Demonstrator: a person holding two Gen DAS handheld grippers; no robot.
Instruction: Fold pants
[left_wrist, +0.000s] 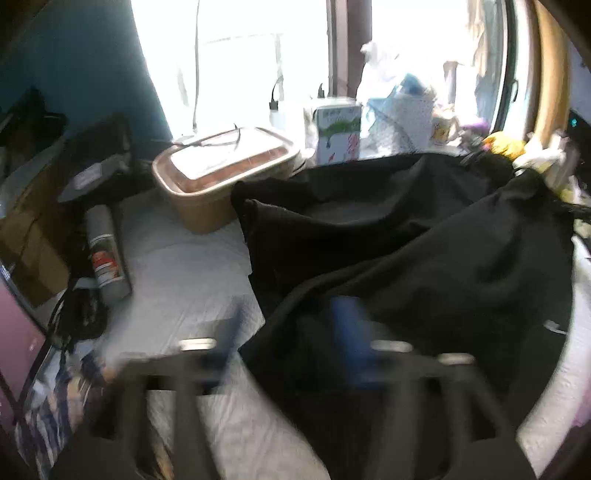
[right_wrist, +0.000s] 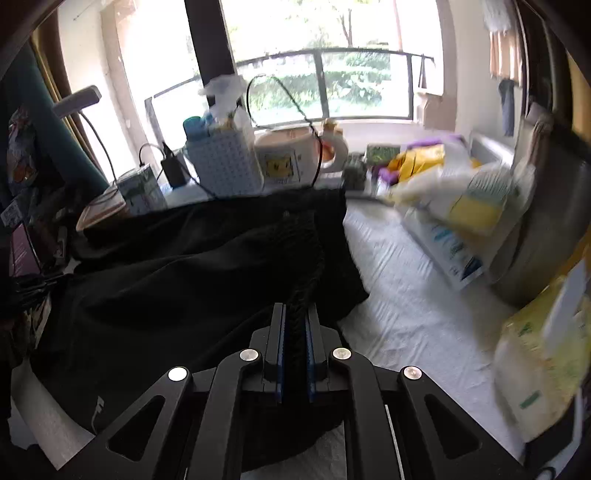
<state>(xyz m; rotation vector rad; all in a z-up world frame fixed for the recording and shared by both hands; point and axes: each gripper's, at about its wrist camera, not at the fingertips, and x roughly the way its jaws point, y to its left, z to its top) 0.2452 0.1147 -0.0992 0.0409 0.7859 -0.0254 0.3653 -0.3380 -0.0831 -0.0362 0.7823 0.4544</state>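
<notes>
My right tongs (right_wrist: 295, 332) are clamped on a ribbed black band of the pants (right_wrist: 192, 273), which looks like the waistband, pinched tight between the blue pads at the lower middle of the right wrist view. My left tongs (left_wrist: 291, 332) stand wide apart at the bottom of the left wrist view, blurred, with nothing gripped; one blue pad hangs over the dark cloth and the other over the white sheet (left_wrist: 184, 266).

The pants lie in a loose, rumpled heap across the middle of the bench, covering most of the sheet, with the brown lidded tub (left_wrist: 221, 173) just beyond their upper left edge.

I judge I'm early in the fold: one end is held and the cloth isn't yet flat. Next my left tongs need to find an edge or leg of the pants and close on it, so both ends can be drawn taut and laid over without sweeping the clutter nearby.
</notes>
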